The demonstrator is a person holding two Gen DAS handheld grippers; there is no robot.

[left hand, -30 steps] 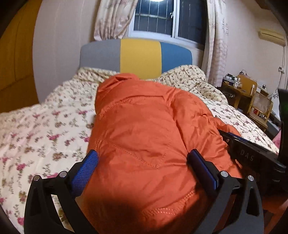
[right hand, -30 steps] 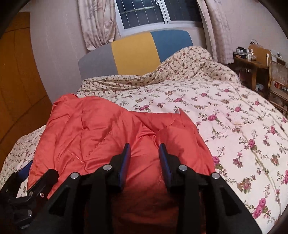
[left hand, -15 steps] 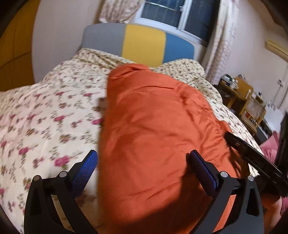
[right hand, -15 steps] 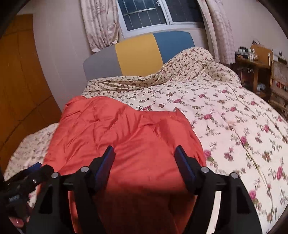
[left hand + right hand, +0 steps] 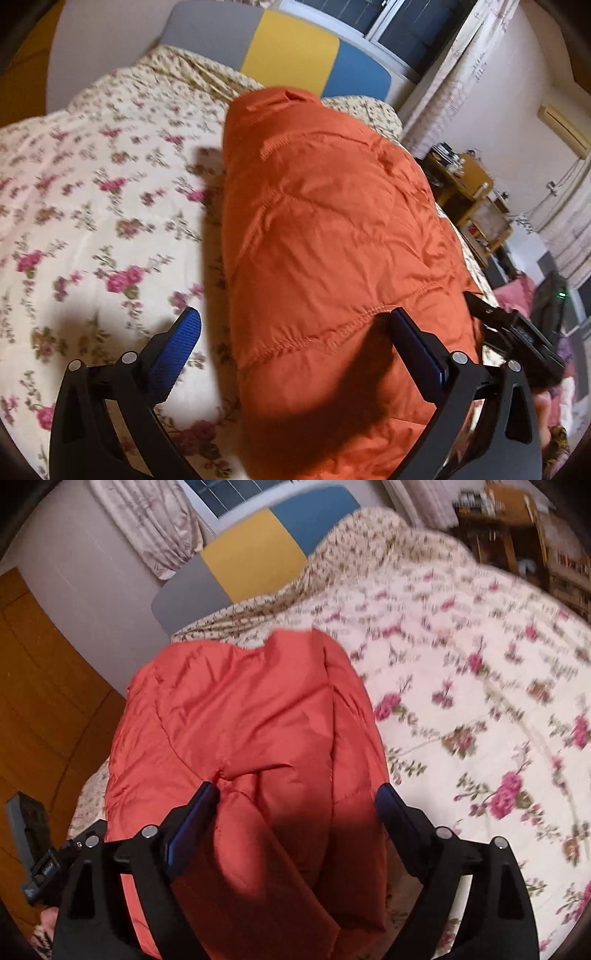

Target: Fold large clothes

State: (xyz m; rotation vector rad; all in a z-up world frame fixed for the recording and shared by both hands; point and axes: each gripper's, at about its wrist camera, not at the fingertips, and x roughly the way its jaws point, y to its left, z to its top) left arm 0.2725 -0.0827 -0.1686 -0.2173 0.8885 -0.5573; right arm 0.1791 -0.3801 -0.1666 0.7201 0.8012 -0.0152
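A bed with a floral quilt (image 5: pixel 92 221) fills both views; its headboard (image 5: pixel 288 48), in grey, yellow and blue panels, stands at the top of each frame under a window (image 5: pixel 236 498) with pale curtains (image 5: pixel 155 520). Wooden furniture (image 5: pixel 469 192) sits at the right edge of the left wrist view, and an orange-brown wooden panel (image 5: pixel 40 701) covers the left of the right wrist view. The orange padded jacket (image 5: pixel 332 258) lies on the quilt as a long folded bundle, its long axis running from the bottom of the frame up toward the headboard, with its far end just short of the rumpled bedding there. The left gripper (image 5: pixel 295 332) stands wide, its left pad over bare quilt and its right pad over the jacket's near end, gripping nothing. The right gripper (image 5: pixel 297 797) has just been opening; its jaws now stand wide, with the jacket's near end between them, unpinched.
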